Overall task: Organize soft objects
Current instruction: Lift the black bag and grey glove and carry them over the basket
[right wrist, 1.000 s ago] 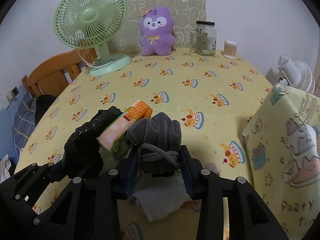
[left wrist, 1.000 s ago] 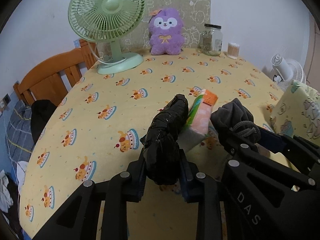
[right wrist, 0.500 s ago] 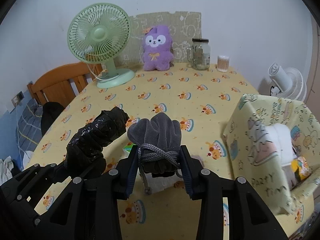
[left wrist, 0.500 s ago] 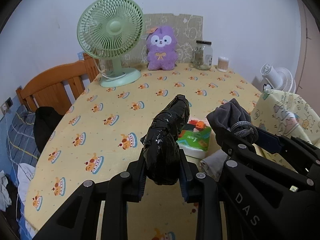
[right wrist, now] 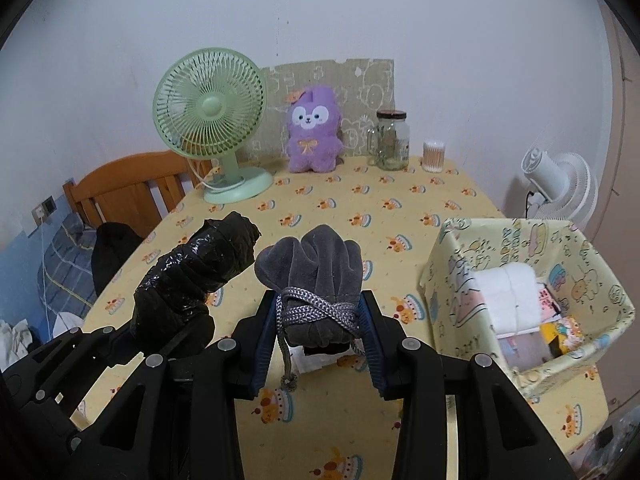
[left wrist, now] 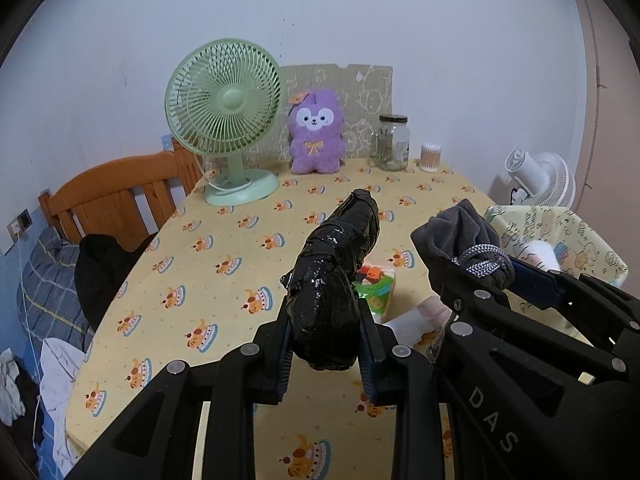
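Observation:
My left gripper (left wrist: 326, 344) is shut on a black taped bundle (left wrist: 340, 264) and holds it above the yellow tablecloth (left wrist: 200, 280). My right gripper (right wrist: 318, 332) is shut on a grey glove bundle tied with cord (right wrist: 312, 272), also raised. The black bundle shows in the right wrist view (right wrist: 196, 272), and the grey bundle in the left wrist view (left wrist: 464, 236). A green and orange tissue pack (left wrist: 376, 284) and a white cloth (left wrist: 416, 314) lie on the table below. A patterned fabric box (right wrist: 528, 292) holding white folded cloth stands at the right.
A green desk fan (left wrist: 228, 120), a purple plush toy (left wrist: 316, 132), a glass jar (left wrist: 392, 142) and a cotton swab pot (left wrist: 430, 158) stand along the far edge. A wooden chair (left wrist: 116, 200) is at the left, a white floor fan (right wrist: 560, 180) at the right.
Both grippers have risen and drawn back with their bundles. The tissue pack, earlier tilted between the two bundles, now lies flat on the table.

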`<state>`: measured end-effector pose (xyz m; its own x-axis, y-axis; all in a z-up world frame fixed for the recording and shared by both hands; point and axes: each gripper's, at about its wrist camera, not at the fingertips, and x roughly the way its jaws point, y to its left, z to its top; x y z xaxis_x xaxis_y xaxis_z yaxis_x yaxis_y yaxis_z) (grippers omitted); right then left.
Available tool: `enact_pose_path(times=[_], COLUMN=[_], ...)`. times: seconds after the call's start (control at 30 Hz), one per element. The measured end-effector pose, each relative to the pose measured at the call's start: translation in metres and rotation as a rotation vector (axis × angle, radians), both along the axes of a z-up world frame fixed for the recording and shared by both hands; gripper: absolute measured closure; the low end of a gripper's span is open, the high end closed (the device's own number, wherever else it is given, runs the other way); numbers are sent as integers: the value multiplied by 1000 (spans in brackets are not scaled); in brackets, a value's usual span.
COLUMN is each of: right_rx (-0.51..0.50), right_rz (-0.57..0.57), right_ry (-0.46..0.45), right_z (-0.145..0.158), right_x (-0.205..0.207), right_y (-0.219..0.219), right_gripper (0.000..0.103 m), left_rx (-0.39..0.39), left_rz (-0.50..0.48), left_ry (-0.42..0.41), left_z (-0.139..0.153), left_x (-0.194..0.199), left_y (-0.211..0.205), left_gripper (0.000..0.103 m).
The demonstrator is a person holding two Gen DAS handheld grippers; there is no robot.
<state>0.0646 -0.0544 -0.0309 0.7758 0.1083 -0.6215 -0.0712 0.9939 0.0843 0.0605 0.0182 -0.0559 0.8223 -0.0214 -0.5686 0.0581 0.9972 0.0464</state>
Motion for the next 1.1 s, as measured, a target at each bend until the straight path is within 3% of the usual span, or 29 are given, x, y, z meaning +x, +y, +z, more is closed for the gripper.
enact_pose_path(times=[0.73,1.1], right_rx=[-11,-12], right_rz=[-9,-21], right_ry=[-108,-132], right_z=[42,50], right_x=[-36,-42], right_y=[-17,-34], right_gripper=[60,60], left_rx=[3,2], left_rz=[-15,-33], left_ry=[-109,-131], left_z=[36,42], left_x=[-33,-37], left_y=[-20,-36], left_gripper=[76,76])
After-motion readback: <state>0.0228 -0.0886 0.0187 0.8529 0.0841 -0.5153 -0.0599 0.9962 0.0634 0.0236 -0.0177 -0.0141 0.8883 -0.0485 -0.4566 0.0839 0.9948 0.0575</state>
